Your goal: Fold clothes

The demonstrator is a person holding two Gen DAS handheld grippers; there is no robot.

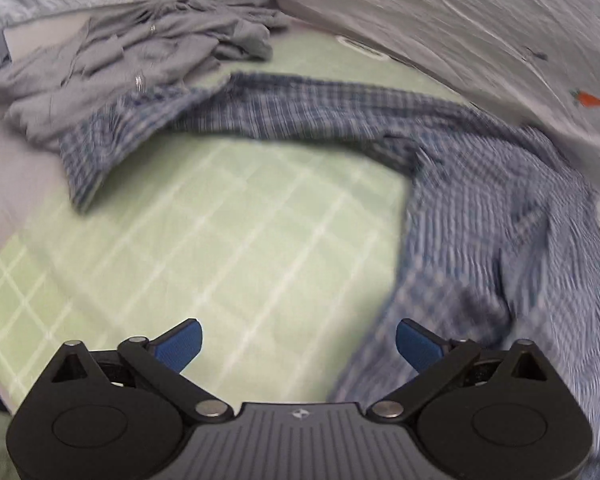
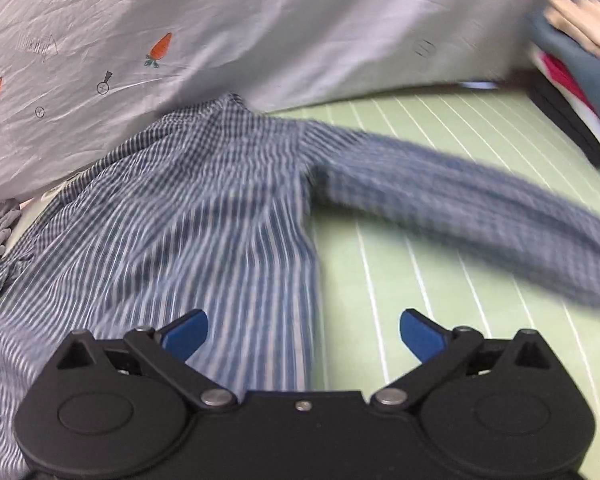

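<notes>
A blue-and-white checked shirt (image 1: 500, 220) lies spread on a green checked sheet (image 1: 228, 240), one sleeve stretching left toward a grey heap. My left gripper (image 1: 299, 346) hovers open over bare sheet, its right pad near the shirt's edge, nothing between its blue pads. In the right wrist view the same shirt (image 2: 204, 208) lies with a sleeve (image 2: 480, 208) reaching out to the right. My right gripper (image 2: 303, 334) is open above the shirt's side edge, left pad over cloth, right pad over the sheet (image 2: 440, 264). Both views are motion-blurred.
A crumpled grey garment (image 1: 132, 64) lies at the far left. A pale quilt with carrot prints (image 2: 260, 32) runs along the back. A stack of folded clothes (image 2: 572, 60) sits at the far right.
</notes>
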